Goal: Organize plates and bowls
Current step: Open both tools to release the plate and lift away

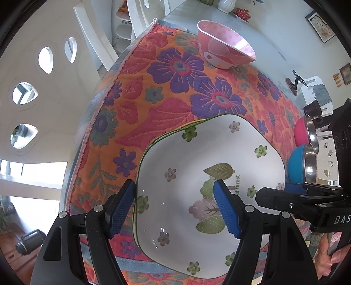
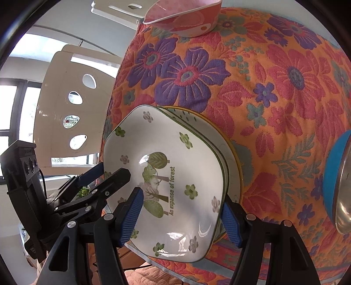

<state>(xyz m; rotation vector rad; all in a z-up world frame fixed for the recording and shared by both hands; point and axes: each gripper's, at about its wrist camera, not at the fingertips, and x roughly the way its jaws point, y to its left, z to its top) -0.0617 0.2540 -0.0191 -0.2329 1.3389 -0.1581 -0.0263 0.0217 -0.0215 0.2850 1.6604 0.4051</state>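
A white, green-rimmed plate (image 1: 186, 175) (image 2: 197, 164) printed with flowers, trees and "An expanse of forest" tops a stack; a yellow-rimmed plate (image 2: 233, 157) shows beneath it. My left gripper (image 1: 175, 210) (image 2: 105, 175) is open and straddles the plate's left rim, one pad outside and one over the inside. On the opposite side, my right gripper (image 2: 182, 219) (image 1: 283, 193) is open across the right rim in the same way. A pink dotted bowl (image 1: 223, 48) (image 2: 186, 19) stands at the far end of the cloth.
A floral orange cloth (image 1: 175, 92) (image 2: 274, 98) covers the table. A blue steel-lined bowl (image 1: 296, 162) (image 2: 333, 175) and a pink one (image 1: 300, 131) stand to the right of the stack. White chairs (image 1: 26, 94) with oval holes stand past the left edge. The stack lies near the table's front edge.
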